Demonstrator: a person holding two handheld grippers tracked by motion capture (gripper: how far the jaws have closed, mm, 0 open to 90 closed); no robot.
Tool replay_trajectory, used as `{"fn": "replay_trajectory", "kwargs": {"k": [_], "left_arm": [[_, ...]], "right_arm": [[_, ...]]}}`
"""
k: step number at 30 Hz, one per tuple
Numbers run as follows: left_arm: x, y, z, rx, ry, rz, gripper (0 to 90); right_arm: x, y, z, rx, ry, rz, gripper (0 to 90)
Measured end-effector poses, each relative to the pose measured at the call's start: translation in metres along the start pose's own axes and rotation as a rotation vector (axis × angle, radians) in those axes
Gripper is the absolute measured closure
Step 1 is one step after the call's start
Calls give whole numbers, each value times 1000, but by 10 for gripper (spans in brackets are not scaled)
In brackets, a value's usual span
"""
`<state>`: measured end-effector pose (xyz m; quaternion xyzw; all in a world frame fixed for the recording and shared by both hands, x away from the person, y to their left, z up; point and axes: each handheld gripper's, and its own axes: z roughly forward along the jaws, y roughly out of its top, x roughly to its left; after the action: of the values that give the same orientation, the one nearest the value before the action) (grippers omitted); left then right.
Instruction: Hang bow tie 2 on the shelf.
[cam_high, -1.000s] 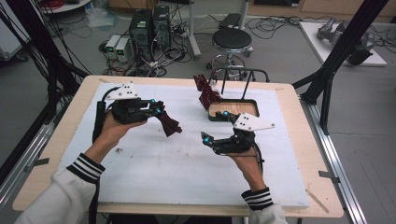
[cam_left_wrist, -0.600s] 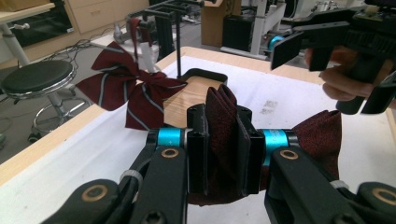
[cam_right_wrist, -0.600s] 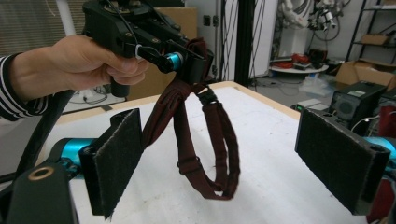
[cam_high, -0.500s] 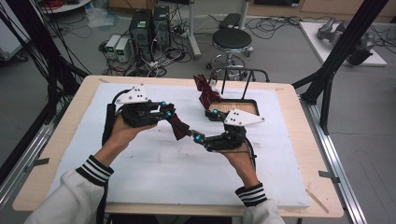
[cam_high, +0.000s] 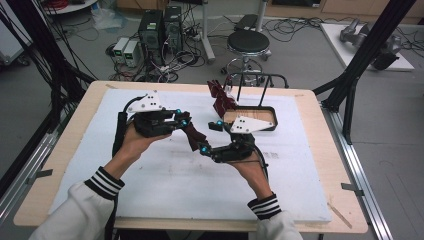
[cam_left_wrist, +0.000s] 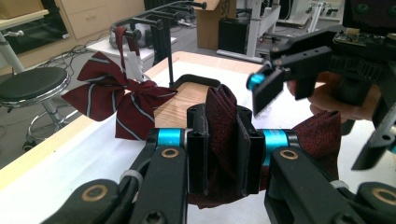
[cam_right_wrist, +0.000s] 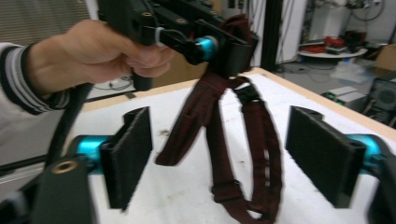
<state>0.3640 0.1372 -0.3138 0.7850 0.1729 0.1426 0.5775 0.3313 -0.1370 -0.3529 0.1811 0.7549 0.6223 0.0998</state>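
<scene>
- The right claw (cam_high: 205, 149) has been nearing the left claw (cam_high: 181, 118), its jaws closing around the dangling strap (cam_right_wrist: 224, 140) without touching it.
- The left claw is clamping the dark red bow tie (cam_left_wrist: 222, 140) above the white-padded counter (cam_high: 150, 200).
- A striped bow tie (cam_high: 220, 96) is hanging on the black rack (cam_high: 260, 80); a stool (cam_high: 248, 42) is standing beyond.

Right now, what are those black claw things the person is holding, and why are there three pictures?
They are hand-held grippers, a bit like big tongs with two flat jaws. One picture comes from a camera above the table; the other two come from small cameras riding on each gripper.

The left gripper is shut on a dark red bow tie, pinching its middle. Its strap dangles down between the jaws of the right gripper, which have just been closing but are not touching it.

On the white table mat stands a small black rack with a wooden tray. A striped red bow tie hangs on that rack.
</scene>
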Motion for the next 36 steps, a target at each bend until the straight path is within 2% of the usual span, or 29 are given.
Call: {"fn": "replay_trajectory", "kwargs": {"k": [3,4,7,9,12,13,15,16,17,18,20,21,26,32,33,34,35,36], "left_arm": [[-1,0,1,-2,2,3,774],[-1,1,2,-1,2,7,774],[-2,1,2,-3,7,8,774],[-1,1,2,-1,7,10,774],[-1,1,2,0,11,10,774],[-2,1,2,-3,11,8,774],[-2,1,3,-6,13,9,774],[-2,1,3,-6,13,9,774],[-2,1,3,-7,14,9,774],[-2,1,3,-7,14,9,774],[-2,1,3,-7,11,11,774],[-2,1,2,-7,10,12,774],[-3,0,2,-2,9,15,774],[-1,-1,2,-11,-1,13,761],[-1,-1,2,-11,-1,13,737],[0,-2,2,-20,-9,14,658],[1,-2,1,-31,-14,11,523],[2,-2,1,-42,-8,3,523]], "right_arm": [[1,0,2,5,7,3,281],[1,0,3,7,13,14,345],[1,-1,5,17,2,6,394],[2,-1,6,22,3,11,407],[3,-1,7,36,12,6,488],[3,-1,7,36,12,6,488],[3,-1,7,38,6,-6,579],[3,-1,7,38,6,-6,579],[3,-1,7,47,8,-5,659],[3,-1,7,47,8,-5,659],[4,-1,8,54,17,-2,801],[4,-1,8,61,26,5,823],[5,-1,9,66,36,-11,842],[6,-1,9,69,21,-28,843],[6,-1,9,72,27,-28,844],[6,-1,9,74,27,-31,844],[7,-1,9,74,26,-36,844],[7,-1,9,74,26,-36,844]]}}
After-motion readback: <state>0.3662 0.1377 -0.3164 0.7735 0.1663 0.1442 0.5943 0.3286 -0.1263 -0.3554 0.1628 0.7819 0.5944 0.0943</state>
